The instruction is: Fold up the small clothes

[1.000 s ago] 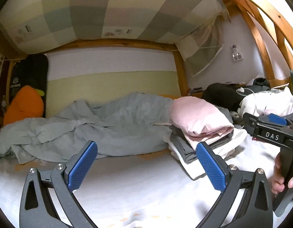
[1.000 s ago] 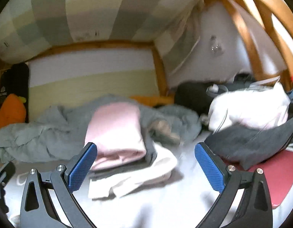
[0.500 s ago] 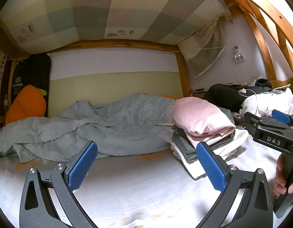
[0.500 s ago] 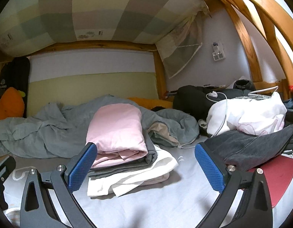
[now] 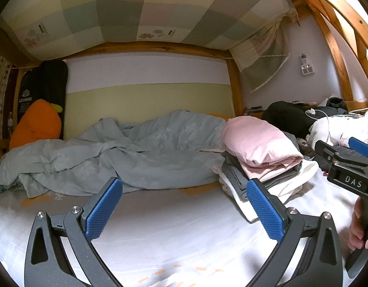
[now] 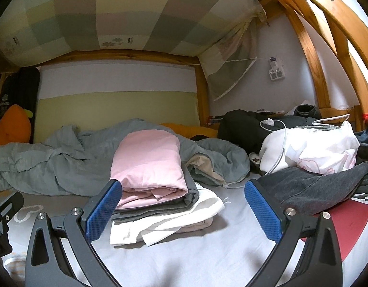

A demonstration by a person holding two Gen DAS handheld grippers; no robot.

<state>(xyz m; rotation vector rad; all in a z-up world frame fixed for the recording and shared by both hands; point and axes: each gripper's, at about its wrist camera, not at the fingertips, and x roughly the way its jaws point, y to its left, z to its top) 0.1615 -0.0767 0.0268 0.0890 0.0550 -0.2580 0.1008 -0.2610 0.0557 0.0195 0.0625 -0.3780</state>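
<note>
Beneath a pastel checked canopy and the curved wooden frame (image 6: pixel 310 55) of a bunk, a pale bedsheet (image 5: pixel 184 227) is serving as the folding surface. Both handheld grippers are hovering low over it with jaws spread wide and nothing between the blue textured pads: the left gripper (image 5: pixel 184 212) is facing a bare stretch of sheet, while the right gripper (image 6: pixel 182 211) is pointing at the finished work. That work, a neat stack of folded clothes (image 6: pixel 160 191), is lying between the two tools, a soft pink folded garment (image 6: pixel 148 160) sitting on top of a grey one and a looser white one at the bottom, apparently piled to one side to be keeping the sheet free. Behind it a rumpled grey-green duvet (image 5: pixel 126 153) is sprawling along the wall beside an orange carrot-shaped plush cushion (image 5: pixel 38 124). To the right, a dark grey knitted garment (image 6: pixel 315 189) is lying unfolded, draped across a red flat board, likely next in line, with a heap of white fabric (image 6: pixel 310 148) and a charging cable beyond.
</note>
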